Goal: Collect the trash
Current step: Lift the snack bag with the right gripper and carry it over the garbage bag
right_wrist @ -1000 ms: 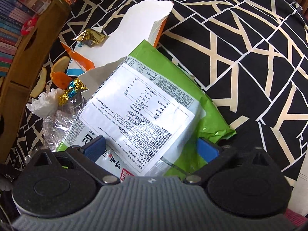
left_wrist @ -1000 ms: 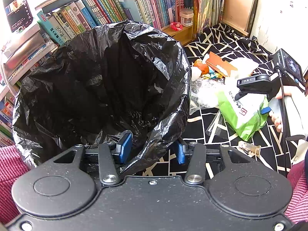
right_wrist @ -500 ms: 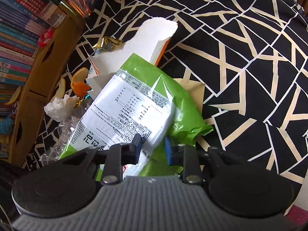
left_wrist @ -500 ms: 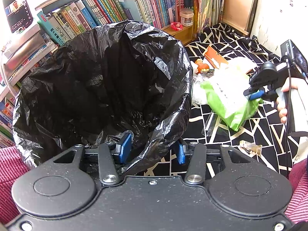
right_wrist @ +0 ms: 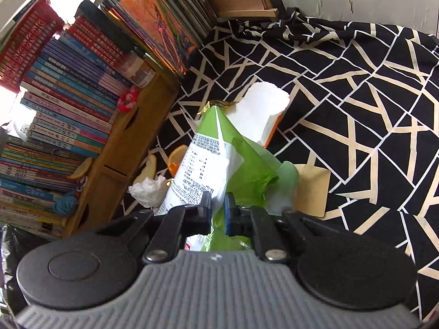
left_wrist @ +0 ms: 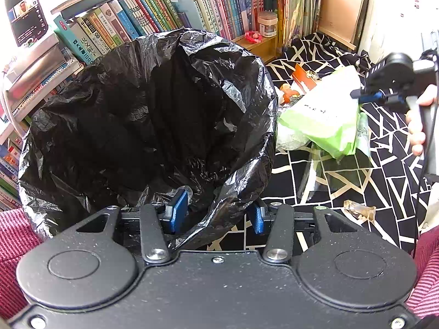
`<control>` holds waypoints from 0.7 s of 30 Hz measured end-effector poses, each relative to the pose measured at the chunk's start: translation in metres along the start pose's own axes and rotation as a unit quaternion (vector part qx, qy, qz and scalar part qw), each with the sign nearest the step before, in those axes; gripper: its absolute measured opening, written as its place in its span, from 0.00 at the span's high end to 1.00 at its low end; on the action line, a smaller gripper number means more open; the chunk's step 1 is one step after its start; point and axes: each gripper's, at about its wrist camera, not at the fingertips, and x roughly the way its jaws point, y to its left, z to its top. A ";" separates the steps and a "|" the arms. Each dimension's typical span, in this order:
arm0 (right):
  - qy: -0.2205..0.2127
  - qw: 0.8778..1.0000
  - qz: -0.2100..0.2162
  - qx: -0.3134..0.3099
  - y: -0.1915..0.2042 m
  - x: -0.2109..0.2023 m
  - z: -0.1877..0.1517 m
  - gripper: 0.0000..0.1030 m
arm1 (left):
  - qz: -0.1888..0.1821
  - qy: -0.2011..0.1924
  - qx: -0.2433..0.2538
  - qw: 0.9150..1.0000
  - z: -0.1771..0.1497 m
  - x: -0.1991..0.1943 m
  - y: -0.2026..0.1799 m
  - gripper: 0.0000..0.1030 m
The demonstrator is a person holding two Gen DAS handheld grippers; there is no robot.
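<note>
A black trash bag (left_wrist: 137, 109) stands wide open in front of my left gripper (left_wrist: 218, 213). That gripper is open and straddles the bag's near rim, one blue finger inside the bag and one outside. My right gripper (right_wrist: 218, 205) is shut on a green snack packet (right_wrist: 247, 170) with a white printed label and holds it above the black-and-cream patterned cloth (right_wrist: 356, 109). In the left wrist view the green packet (left_wrist: 323, 118) hangs from the right gripper (left_wrist: 367, 97), just right of the bag's rim. A hand (left_wrist: 419, 126) holds that gripper.
On the cloth lie a torn white-and-orange carton (right_wrist: 263, 115), orange peel (right_wrist: 174, 161), a crumpled tissue (right_wrist: 148, 189), a gold wrapper (right_wrist: 216, 104), a tan card (right_wrist: 312, 192) and clear wrappers (left_wrist: 359, 209). A wooden box (right_wrist: 131, 137) and rows of books (left_wrist: 164, 13) border the cloth.
My right gripper closed on the green packet and lifted it off the cloth, up and toward the bag. The left gripper and the bag have not moved.
</note>
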 end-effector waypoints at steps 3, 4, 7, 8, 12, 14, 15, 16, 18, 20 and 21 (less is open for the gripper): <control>-0.015 1.000 0.019 -0.002 0.004 -0.010 0.002 0.90 | 0.000 0.000 0.001 1.000 0.000 0.000 0.000 0.57; -0.018 1.000 0.023 -0.002 0.005 -0.013 0.002 0.91 | 0.000 0.000 0.001 1.000 0.000 0.000 0.000 0.57; -0.026 0.999 0.029 -0.001 0.005 -0.017 0.003 0.91 | 0.000 0.000 0.001 1.000 0.000 0.000 0.000 0.57; -0.028 0.999 0.032 0.002 0.004 -0.017 0.004 0.91 | 0.000 0.000 0.001 1.000 0.000 0.000 0.000 0.57; -0.032 0.997 0.068 0.030 -0.001 -0.024 0.007 0.93 | 0.002 -0.002 0.004 1.000 0.000 0.000 -0.001 0.57; -0.039 0.996 0.076 0.040 0.000 -0.032 0.009 0.94 | 0.002 -0.003 0.005 1.000 -0.001 0.000 -0.002 0.57; -0.042 0.996 0.072 0.041 0.002 -0.036 0.010 0.95 | 0.002 -0.003 0.005 1.000 0.000 0.001 -0.002 0.57; -0.048 0.995 0.072 0.042 0.004 -0.042 0.012 0.96 | 0.002 -0.003 0.005 1.000 0.000 0.001 -0.002 0.57; -0.061 0.993 0.088 0.044 0.006 -0.053 0.014 0.96 | 0.002 -0.003 0.005 1.000 0.000 0.001 -0.002 0.57; -0.071 0.991 0.108 0.046 0.009 -0.062 0.017 0.96 | 0.002 -0.003 0.006 1.000 0.000 0.001 -0.002 0.57; -0.074 0.989 0.118 0.047 0.010 -0.067 0.019 0.96 | 0.002 -0.003 0.006 1.000 0.000 0.001 -0.002 0.57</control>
